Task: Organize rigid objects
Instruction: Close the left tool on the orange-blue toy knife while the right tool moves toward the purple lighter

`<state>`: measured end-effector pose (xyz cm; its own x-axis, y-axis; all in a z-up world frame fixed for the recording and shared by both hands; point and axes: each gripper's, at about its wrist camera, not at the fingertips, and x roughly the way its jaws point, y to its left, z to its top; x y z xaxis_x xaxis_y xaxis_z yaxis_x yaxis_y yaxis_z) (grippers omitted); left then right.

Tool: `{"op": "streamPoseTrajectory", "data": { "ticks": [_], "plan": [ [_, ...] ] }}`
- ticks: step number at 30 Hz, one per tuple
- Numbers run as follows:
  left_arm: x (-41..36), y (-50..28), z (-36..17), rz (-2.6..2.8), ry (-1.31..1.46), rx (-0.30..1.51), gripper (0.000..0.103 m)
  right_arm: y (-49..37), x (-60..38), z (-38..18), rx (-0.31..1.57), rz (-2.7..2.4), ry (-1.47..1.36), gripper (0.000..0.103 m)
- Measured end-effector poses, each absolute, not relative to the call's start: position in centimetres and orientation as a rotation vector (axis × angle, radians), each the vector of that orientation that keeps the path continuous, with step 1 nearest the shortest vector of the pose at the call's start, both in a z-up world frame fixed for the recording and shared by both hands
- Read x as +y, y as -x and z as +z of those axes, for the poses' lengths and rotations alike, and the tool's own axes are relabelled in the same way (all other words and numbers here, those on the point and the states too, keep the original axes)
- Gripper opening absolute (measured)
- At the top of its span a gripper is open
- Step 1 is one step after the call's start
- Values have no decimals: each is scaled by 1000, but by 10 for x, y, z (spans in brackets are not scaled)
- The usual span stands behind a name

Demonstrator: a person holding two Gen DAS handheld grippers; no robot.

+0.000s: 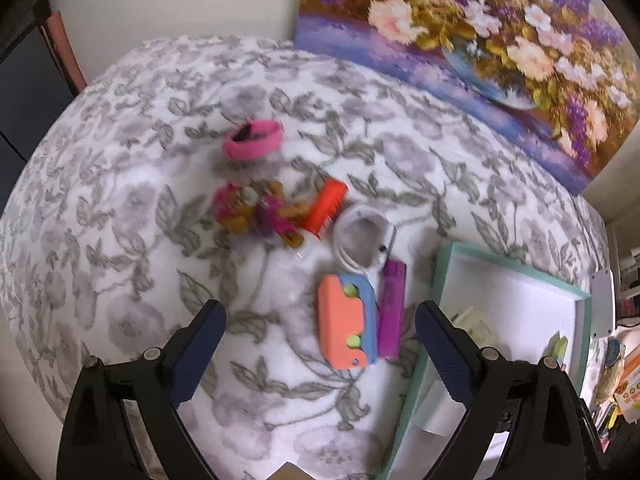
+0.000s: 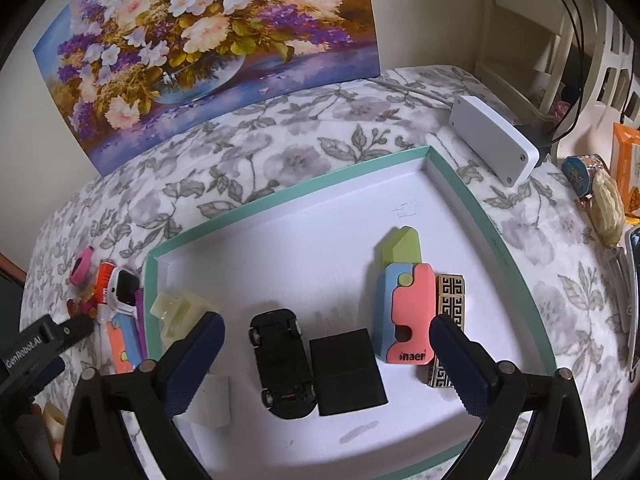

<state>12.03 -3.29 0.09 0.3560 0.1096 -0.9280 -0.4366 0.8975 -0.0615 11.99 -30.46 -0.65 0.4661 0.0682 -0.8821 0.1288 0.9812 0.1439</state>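
Left wrist: left claw (image 1: 320,320) hung spread, empty, over the orange-blue toy (image 1: 347,322) beside the purple lighter (image 1: 391,312) on the bed; a sloppy pinch could've grabbed both.

Right wrist: right claw (image 2: 326,334) was spread over the tray (image 2: 486,216), and dropping lower risked knocking the black toy car (image 2: 282,362).

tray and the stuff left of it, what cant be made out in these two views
- Left wrist view: the tray interior is largely cut off by the right finger and the frame edge.
- Left wrist view: the pink ring and plush toy are motion-blurred.
- Right wrist view: the cream part is partly behind the left finger; the patterned lighter behind the right one.
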Motion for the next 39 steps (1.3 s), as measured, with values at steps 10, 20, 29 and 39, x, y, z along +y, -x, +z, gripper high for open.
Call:
{"op": "streamPoseTrajectory", "data": {
  "ticks": [10,20,29,39],
  "plan": [
    [25,-105,28,482,291,1105,96,-111,-253,21,1014,66,-141,103],
    [99,-79,28,602,400,1087,96,-107,-181,4,1063,214,-69,103],
    [107,-87,5,548,437,1146,96,-111,-135,-6,1064,313,-73,103],
    [68,-114,-33,412,430,1254,96,-129,-145,-11,1078,244,-80,103]
  ]
}}
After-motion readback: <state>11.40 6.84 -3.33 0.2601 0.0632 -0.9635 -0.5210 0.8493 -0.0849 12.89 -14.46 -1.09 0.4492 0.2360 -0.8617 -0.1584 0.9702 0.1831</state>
